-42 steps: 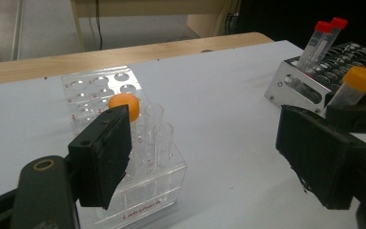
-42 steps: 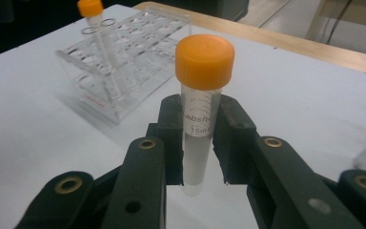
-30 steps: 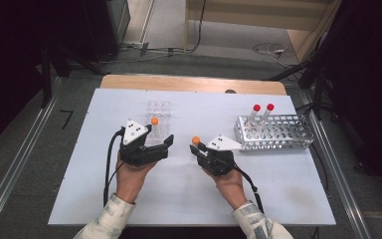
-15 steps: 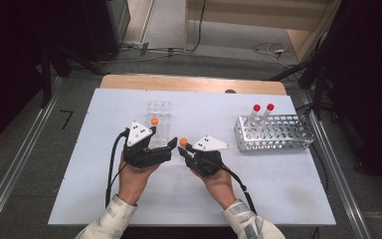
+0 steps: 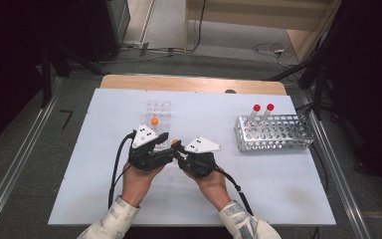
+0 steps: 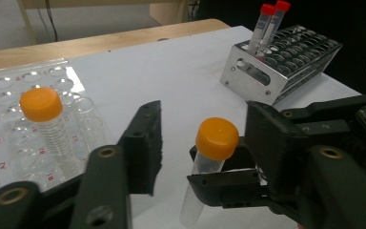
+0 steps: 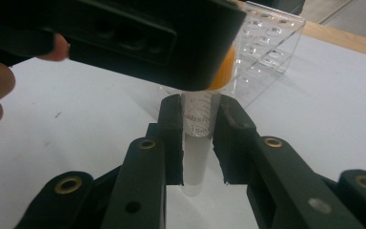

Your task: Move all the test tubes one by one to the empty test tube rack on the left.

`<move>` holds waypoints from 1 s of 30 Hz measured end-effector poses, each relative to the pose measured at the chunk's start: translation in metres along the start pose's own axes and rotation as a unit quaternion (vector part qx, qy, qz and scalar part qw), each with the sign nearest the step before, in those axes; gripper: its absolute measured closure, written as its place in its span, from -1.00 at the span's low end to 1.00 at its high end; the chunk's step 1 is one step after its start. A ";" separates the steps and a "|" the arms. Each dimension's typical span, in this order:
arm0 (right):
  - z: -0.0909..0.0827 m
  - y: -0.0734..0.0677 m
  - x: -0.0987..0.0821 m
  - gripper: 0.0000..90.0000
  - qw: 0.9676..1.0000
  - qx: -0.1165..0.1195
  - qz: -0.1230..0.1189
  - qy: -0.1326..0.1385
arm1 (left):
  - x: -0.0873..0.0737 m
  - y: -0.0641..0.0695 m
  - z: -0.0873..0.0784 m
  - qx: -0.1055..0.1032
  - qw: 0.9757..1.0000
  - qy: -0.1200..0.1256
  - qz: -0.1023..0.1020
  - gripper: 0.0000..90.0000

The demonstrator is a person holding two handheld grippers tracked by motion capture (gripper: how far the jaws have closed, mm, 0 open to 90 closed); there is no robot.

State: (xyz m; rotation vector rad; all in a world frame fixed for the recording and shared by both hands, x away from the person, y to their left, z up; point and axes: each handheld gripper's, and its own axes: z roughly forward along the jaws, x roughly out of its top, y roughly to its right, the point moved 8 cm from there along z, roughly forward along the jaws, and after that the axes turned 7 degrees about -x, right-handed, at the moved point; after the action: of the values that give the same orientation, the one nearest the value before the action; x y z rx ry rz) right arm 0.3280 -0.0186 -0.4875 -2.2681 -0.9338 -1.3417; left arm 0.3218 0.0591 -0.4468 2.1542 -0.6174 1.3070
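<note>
High view: fixed overhead camera on the person's side, facing forward and down, far enough to take in the whole white table (image 5: pixel 278 199); forearms enter at 6 o'clock, metal rack (image 5: pixel 273 132) at 3 o'clock, clear well plate (image 5: pixel 159 109) toward 11 o'clock.

Left gripper view: rides low on the left gripper (image 6: pixel 200 138), close to the tabletop, facing across the table; rack (image 6: pixel 286 62) at 2 o'clock, well plate (image 6: pixel 9 109) at 9 o'clock.

Right gripper view: rides on the right gripper (image 7: pixel 199 138), very close, well plate (image 7: pixel 267 38) at 1 o'clock.

Shared: all three include the orange-capped tube (image 5: pixel 174 143) (image 6: pixel 214 143) (image 7: pixel 200 124).
</note>
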 end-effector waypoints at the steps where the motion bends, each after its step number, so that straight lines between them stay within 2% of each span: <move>1: 0.000 -0.001 0.000 0.59 1.000 0.001 0.000 0.000 | -0.001 0.000 0.001 -0.004 1.000 -0.003 -0.002 0.23; 4: 0.000 -0.003 0.002 0.59 1.000 0.002 -0.001 0.002 | -0.004 0.001 0.003 -0.014 1.000 -0.009 -0.003 0.33; 9: 0.000 -0.003 0.002 0.59 1.000 0.003 -0.004 0.003 | -0.005 0.001 0.004 -0.016 1.000 -0.009 -0.004 0.53; 13: -0.001 -0.003 0.002 0.56 1.000 0.005 -0.003 0.003 | -0.004 0.001 0.004 -0.014 1.000 -0.007 -0.007 0.55; 18: -0.004 -0.003 0.002 0.13 1.000 0.019 -0.001 -0.002 | -0.001 -0.002 -0.001 -0.012 1.000 0.002 -0.012 0.55; 20: -0.007 0.000 0.002 0.04 1.000 0.018 0.001 -0.001 | 0.001 -0.003 -0.003 -0.013 1.000 0.006 -0.014 0.55; 30: -0.024 0.028 -0.008 -0.09 1.000 0.006 0.016 -0.003 | 0.008 -0.007 -0.010 -0.010 1.000 0.014 -0.025 0.55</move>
State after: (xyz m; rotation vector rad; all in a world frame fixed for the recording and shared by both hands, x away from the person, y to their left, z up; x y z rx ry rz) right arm 0.3290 -0.0556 -0.4819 -2.2699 -0.9022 -1.3141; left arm 0.3233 0.0694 -0.4369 2.1173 -0.5610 1.2967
